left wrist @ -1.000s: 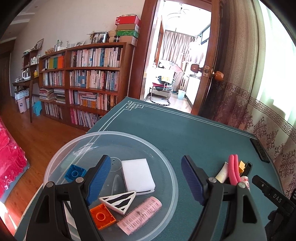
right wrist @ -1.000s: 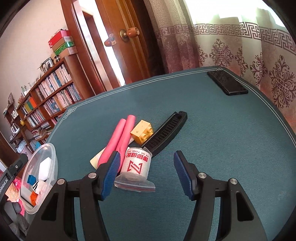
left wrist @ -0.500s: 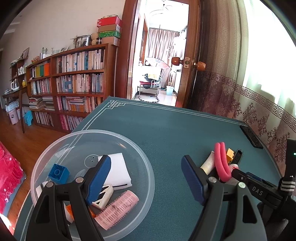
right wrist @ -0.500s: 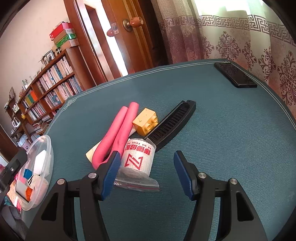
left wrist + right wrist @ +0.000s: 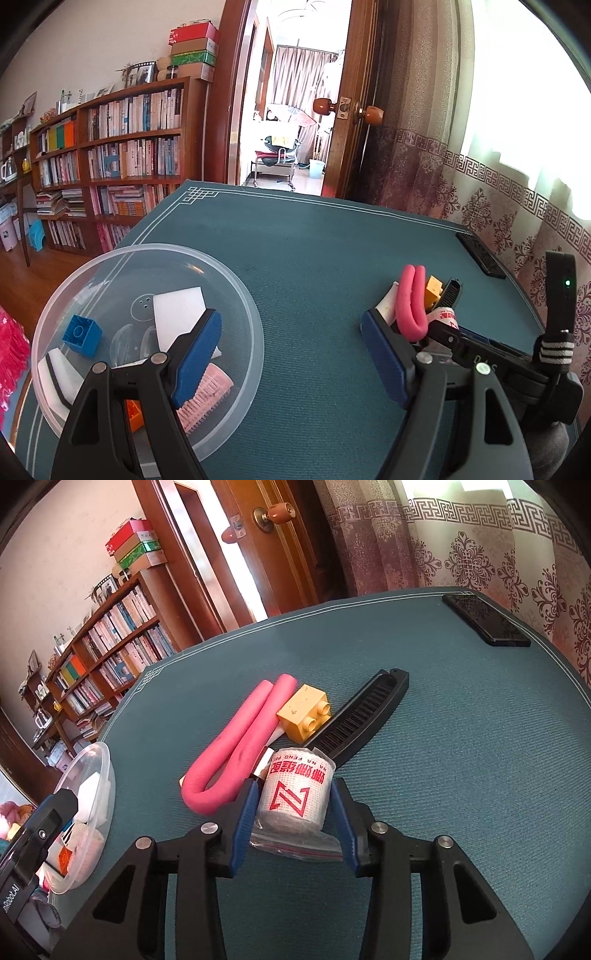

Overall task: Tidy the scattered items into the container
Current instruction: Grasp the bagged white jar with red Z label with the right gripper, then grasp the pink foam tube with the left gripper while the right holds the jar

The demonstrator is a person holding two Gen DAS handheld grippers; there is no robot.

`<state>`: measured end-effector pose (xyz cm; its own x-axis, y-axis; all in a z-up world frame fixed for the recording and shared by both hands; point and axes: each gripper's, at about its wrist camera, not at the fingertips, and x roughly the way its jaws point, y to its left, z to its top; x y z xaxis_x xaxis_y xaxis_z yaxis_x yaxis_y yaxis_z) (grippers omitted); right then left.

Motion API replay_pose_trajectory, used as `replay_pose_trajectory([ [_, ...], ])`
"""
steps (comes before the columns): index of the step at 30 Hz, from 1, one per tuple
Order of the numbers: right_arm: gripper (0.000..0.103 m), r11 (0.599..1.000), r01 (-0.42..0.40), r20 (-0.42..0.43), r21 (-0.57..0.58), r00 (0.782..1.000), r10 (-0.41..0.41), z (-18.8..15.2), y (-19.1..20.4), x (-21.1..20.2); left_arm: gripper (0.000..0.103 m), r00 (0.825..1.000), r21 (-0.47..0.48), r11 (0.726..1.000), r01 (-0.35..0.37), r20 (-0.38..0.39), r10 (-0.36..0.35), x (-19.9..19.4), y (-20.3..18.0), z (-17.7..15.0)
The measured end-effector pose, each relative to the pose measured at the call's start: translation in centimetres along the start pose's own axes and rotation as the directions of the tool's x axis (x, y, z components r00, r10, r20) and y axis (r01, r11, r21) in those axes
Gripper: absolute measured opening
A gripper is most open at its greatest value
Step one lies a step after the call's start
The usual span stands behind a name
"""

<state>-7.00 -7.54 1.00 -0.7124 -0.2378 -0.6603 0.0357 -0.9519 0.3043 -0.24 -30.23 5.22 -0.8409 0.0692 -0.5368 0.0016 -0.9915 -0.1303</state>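
My right gripper (image 5: 295,806) is shut on a white roll with red print (image 5: 295,790) that sits in a clear zip bag on the green table. Just beyond the roll lie a bent pink foam rod (image 5: 240,746), a yellow brick (image 5: 304,716) and a black comb (image 5: 365,712). The clear round bowl (image 5: 255,325) at the left holds a blue brick (image 5: 81,335), a white sponge (image 5: 177,314), a pink hair roller (image 5: 210,395) and an orange brick (image 5: 135,413). My left gripper (image 5: 291,332) is open, its left finger above the bowl's right side, nothing between the fingers.
A black phone (image 5: 485,620) lies near the table's far right edge by the patterned curtain. The bowl (image 5: 99,760) stands near the table's left edge. The right tool's black body (image 5: 491,365) lies close to my left gripper's right finger. Bookshelves and an open door stand beyond the table.
My right gripper moved forward around the white roll and its fingers came together on it. The left gripper drifted right, so the bowl now sits further left in its view.
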Motion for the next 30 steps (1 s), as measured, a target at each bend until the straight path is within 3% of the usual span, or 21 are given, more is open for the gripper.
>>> replay_pose_trajectory([
  [9,0.043,0.998,0.011,0.027,0.065,1.0,-0.013,0.7,-1.7,-1.1,0.082,0.999,0.003,1.0,0.025,-0.047,-0.025,1.2,-0.8,-0.5],
  [18,0.043,0.997,0.03,0.034,0.074,0.999,-0.033,1.1,-2.9,-1.3,0.082,0.997,0.075,0.997,0.032,-0.076,-0.026,2.3,-3.2,-1.0],
  [30,0.043,0.986,-0.001,0.071,0.167,0.997,-0.011,2.0,-5.2,-2.8,0.082,0.988,0.096,0.993,0.072,-0.144,-0.058,4.5,-5.8,0.2],
])
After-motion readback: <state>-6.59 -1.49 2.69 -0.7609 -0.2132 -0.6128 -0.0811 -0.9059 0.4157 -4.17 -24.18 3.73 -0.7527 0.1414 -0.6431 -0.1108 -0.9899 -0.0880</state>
